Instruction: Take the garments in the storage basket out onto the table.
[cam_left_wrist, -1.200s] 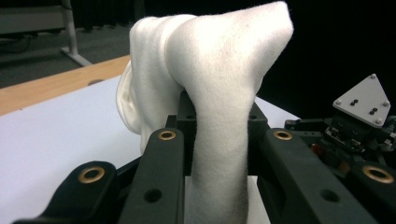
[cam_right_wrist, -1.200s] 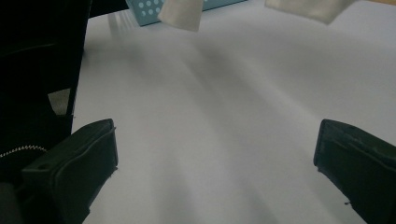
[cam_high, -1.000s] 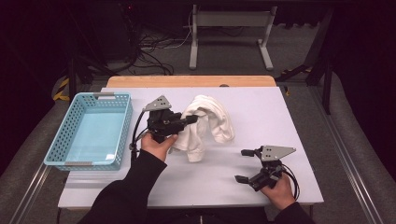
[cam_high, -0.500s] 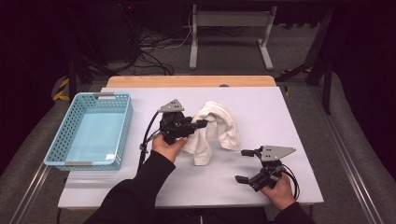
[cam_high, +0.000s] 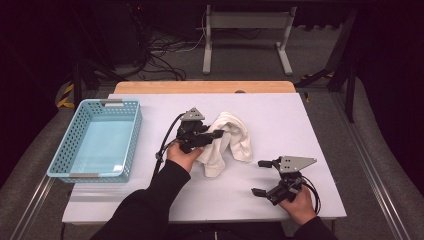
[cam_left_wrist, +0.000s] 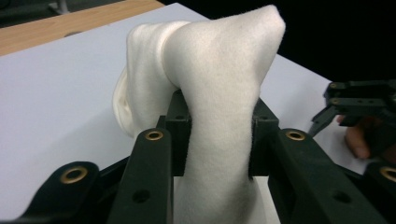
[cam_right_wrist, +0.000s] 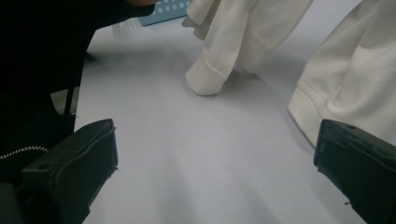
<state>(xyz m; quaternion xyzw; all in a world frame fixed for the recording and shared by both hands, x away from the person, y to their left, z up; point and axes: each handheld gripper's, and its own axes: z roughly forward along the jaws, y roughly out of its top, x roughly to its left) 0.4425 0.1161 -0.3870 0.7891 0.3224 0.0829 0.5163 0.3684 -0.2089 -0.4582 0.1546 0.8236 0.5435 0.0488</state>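
Observation:
A white cloth (cam_high: 231, 141) lies bunched at the middle of the table. My left gripper (cam_high: 219, 134) is shut on a fold of it and lifts that part off the surface. In the left gripper view the white cloth (cam_left_wrist: 219, 98) is pinched between both jaws and rises above them. My right gripper (cam_high: 264, 177) rests near the front right of the table, jaws wide open, with nothing between them. The right gripper view has the hanging ends of the white cloth (cam_right_wrist: 243, 42) ahead of the open right gripper (cam_right_wrist: 215, 163).
A light blue perforated basket (cam_high: 64, 145) stands at the left side of the white table (cam_high: 310, 135). A wooden strip (cam_high: 200, 87) runs along the far edge. A dark sleeve (cam_right_wrist: 42, 56) fills the left of the right gripper view.
My left gripper has carried the cloth toward the right and a little nearer, dragging the bunch along. The right gripper has stayed where it was.

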